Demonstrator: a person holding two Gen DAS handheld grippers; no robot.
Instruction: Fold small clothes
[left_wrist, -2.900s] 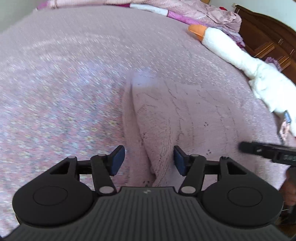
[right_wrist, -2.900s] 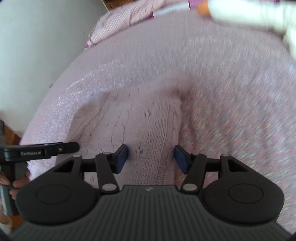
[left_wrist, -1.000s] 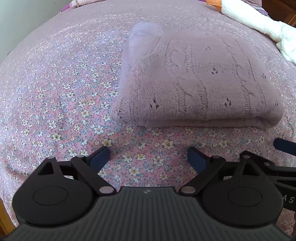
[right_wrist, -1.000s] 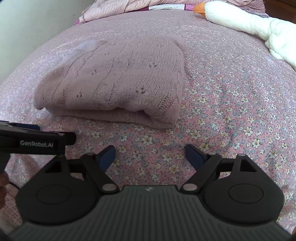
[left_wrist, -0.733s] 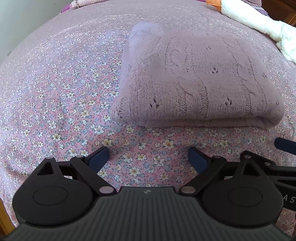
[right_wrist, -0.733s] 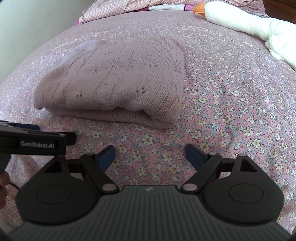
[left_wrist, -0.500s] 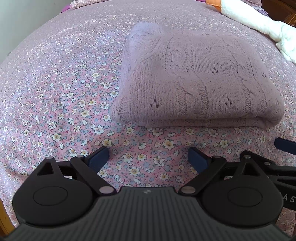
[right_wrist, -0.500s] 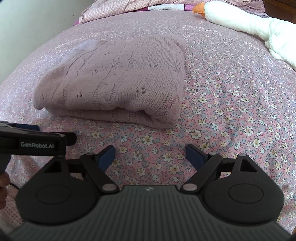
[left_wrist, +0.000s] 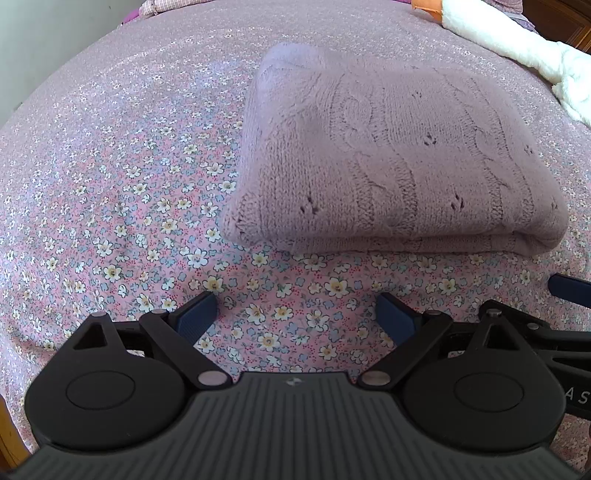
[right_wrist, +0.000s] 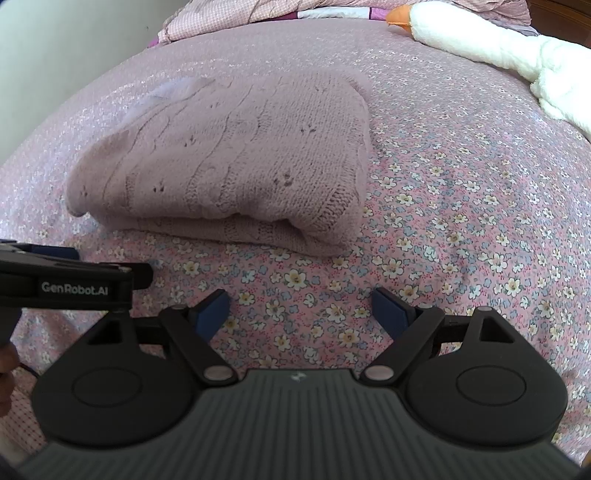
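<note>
The left gripper (left_wrist: 295, 308) has its jaws spread wide and they hold nothing; only the flowered bedsheet (left_wrist: 110, 206) shows between the blue pads. The right gripper (right_wrist: 301, 304) is in the same condition, jaws wide apart and empty, hovering low over the sheet. In the right wrist view the left gripper appears at about 9 o'clock, side by side with the right one, and both are apart from the cloth.

Just beyond the jaws, toward 12 o'clock in both views, lies the knitted sweater (left_wrist: 391, 166), pale mauve with a cable pattern. It rests on the bed as a compact rectangle, with at least two layers visible at the near edge, where the fold is rounded and thick. The edges look fairly even, and no sleeve hangs out as far as I can see; the far side is not fully visible.

Farther out, at about 1 to 2 o'clock, a white plush goose (right_wrist: 498, 48) lies along the bed, well apart from the sweater.

My judgement is that the folding of this piece is finished or nearly finished. What may remain is small: to press or straighten the bundle, or to take another garment, though no other small garment is visible here.
</note>
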